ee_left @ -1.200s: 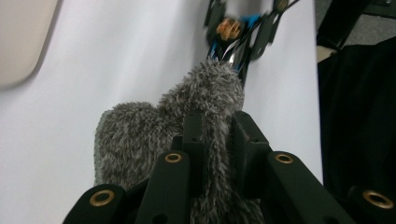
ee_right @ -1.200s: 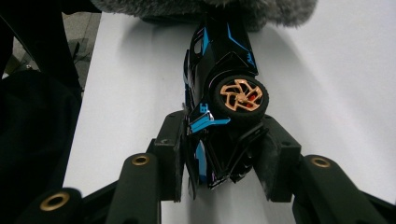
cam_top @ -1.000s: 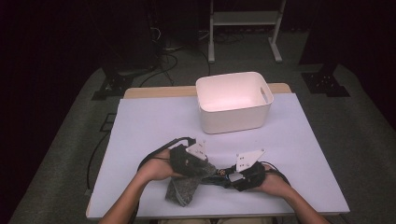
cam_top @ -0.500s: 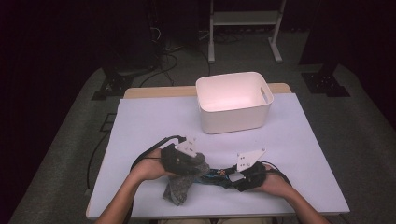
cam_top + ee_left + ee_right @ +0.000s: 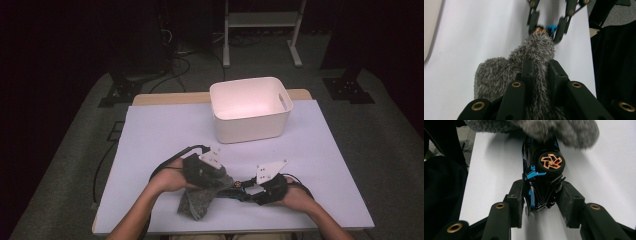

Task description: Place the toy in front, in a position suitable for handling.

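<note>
A fuzzy grey fabric pouch [image 5: 524, 67] is pinched in the clenched left gripper [image 5: 540, 75], low over the white tabletop [image 5: 160, 135] near its front edge. A small black toy car with blue trim and copper-spoked wheels [image 5: 541, 180] is grasped between the pads of the right gripper [image 5: 541, 205], whose jaws have just been closing a little on it. The car's far end is tucked under the pouch's rim, so the sliding of the car into or out of the pouch is judged to be partway done. The white plastic bin [image 5: 250, 107] stands well apart behind them; nothing is seen in it, and any placing there appears left to do.
</note>
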A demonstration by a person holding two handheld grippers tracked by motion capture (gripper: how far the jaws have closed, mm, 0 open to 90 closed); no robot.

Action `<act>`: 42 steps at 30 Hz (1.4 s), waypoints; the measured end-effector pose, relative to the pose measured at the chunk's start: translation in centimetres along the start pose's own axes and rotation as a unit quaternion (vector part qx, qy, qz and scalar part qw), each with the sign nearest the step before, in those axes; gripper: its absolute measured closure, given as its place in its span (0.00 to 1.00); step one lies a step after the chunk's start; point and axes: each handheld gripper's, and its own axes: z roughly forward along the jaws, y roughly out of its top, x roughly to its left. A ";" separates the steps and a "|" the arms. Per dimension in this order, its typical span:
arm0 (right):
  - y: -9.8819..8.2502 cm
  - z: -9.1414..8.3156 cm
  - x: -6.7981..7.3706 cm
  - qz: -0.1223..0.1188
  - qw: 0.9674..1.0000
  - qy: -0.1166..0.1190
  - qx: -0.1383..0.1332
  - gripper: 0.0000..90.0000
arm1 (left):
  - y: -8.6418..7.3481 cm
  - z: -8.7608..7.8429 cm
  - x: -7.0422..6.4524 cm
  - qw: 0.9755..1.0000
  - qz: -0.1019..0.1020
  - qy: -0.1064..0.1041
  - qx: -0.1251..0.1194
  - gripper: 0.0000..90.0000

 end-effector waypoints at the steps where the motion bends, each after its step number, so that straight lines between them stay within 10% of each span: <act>1: 0.0 0.0 0.0 0.001 1.000 -0.001 -0.003 0.64 | 0.9 0.7 0.0 1.000 0.011 -0.006 0.003 0.85; 8: -0.2 0.1 -0.1 0.010 1.000 0.002 -0.008 0.64 | 3.0 2.4 -0.3 0.999 0.031 -0.020 0.010 0.85; 26: -0.1 0.2 0.0 0.010 1.000 0.001 -0.010 0.63 | 2.7 2.9 0.1 0.998 0.019 -0.048 -0.022 0.85; 42: 0.0 0.2 0.0 0.007 1.000 -0.002 -0.007 0.63 | -3.0 -2.3 1.1 0.999 -0.040 0.019 -0.005 0.85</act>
